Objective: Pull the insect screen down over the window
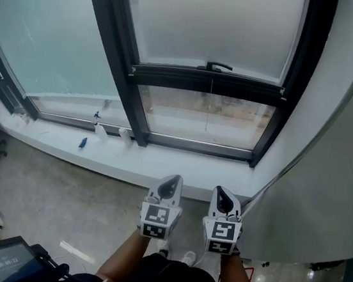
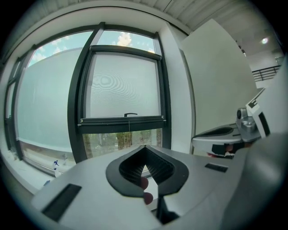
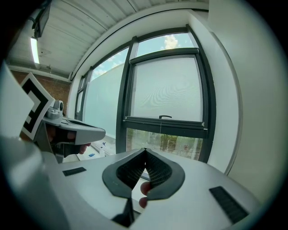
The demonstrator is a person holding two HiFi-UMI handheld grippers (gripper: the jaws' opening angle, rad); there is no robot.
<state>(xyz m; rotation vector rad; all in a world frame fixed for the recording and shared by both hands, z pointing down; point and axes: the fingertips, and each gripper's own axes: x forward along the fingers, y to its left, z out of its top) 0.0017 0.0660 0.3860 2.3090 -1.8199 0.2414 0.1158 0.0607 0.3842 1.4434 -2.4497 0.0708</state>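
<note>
The pale grey mesh insect screen [image 1: 211, 25] covers most of the black-framed window [image 1: 117, 65]. Its dark bottom bar [image 1: 207, 82], with a small black handle [image 1: 216, 65] on top, sits partway down the opening. Below the bar a strip of clear glass [image 1: 202, 116] is uncovered, and greenery shows through it.

The left gripper [image 1: 172, 180], a grey two-jaw tool with a black-and-white marker cube, is held low in front of the person, well apart from the screen. Its own view shows its jaws pressed together at the tips with nothing between them [image 2: 144, 147]. The right gripper [image 1: 221, 192] is just beside it at the same height, also closed and empty [image 3: 145, 150].

On the white windowsill [image 1: 53, 143] to the left stand a small spray bottle [image 1: 99, 128] and a blue object [image 1: 83, 142].
</note>
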